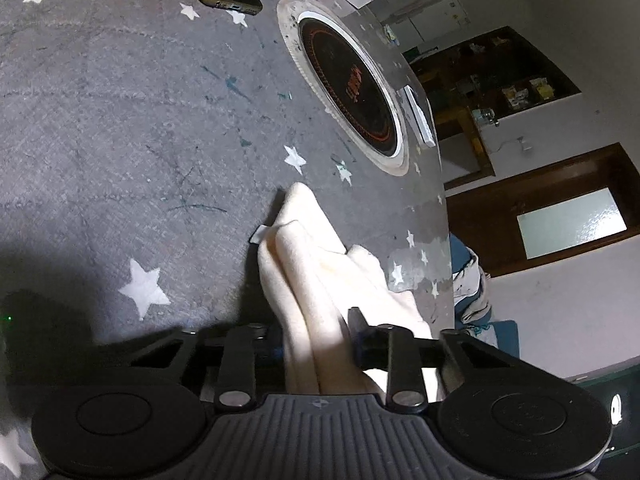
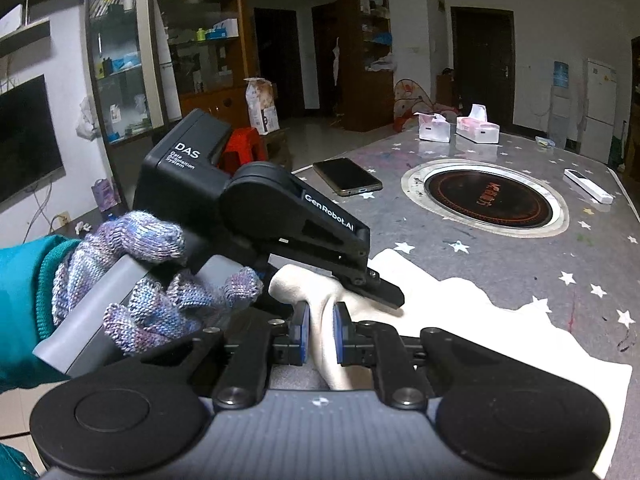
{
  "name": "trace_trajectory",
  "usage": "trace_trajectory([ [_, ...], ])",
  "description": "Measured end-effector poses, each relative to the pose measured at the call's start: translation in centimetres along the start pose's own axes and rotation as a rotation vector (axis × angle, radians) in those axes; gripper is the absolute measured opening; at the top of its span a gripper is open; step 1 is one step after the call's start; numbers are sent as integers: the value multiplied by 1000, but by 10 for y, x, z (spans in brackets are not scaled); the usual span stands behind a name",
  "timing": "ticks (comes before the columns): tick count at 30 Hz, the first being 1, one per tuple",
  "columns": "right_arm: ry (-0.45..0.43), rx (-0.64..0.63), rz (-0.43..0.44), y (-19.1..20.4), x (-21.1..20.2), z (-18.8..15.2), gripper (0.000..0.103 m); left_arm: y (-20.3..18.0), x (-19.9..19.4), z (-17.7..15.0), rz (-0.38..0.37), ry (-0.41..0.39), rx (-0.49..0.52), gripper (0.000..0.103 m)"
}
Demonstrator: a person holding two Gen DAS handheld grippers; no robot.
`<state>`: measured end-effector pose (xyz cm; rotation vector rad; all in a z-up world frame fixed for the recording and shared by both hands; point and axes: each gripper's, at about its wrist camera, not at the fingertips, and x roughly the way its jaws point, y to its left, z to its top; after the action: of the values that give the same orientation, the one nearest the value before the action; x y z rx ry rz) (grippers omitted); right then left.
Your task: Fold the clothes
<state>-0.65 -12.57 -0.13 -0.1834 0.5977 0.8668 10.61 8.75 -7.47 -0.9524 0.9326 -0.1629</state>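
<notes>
**Both grippers clamped on cream garment; fold in progress**

The cream garment (image 2: 460, 320) lies on the star-patterned table (image 2: 592, 248), near the inset hotplate (image 2: 490, 200). The right gripper (image 2: 321, 336) is closed on a bunched ridge of cloth between its blue pads. The left gripper (image 1: 316, 340), held by a gloved hand (image 2: 152, 280), likewise pinches a thick gather of fabric. Judgement: a fold is mid-carry, both holds close together at one edge. The next move calls for laying that edge over evenly, avoiding the phone (image 2: 346, 176).
</notes>
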Motion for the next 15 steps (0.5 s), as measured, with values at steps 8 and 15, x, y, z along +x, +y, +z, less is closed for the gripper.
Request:
trace_trajectory([
  [8,14,0,3,-4,1,-2,17,-3,0,-3,29,-9,45,22],
  [15,20,52,-48,-25,-16,-17,25,-16,1,-10,81,-32,134,22],
])
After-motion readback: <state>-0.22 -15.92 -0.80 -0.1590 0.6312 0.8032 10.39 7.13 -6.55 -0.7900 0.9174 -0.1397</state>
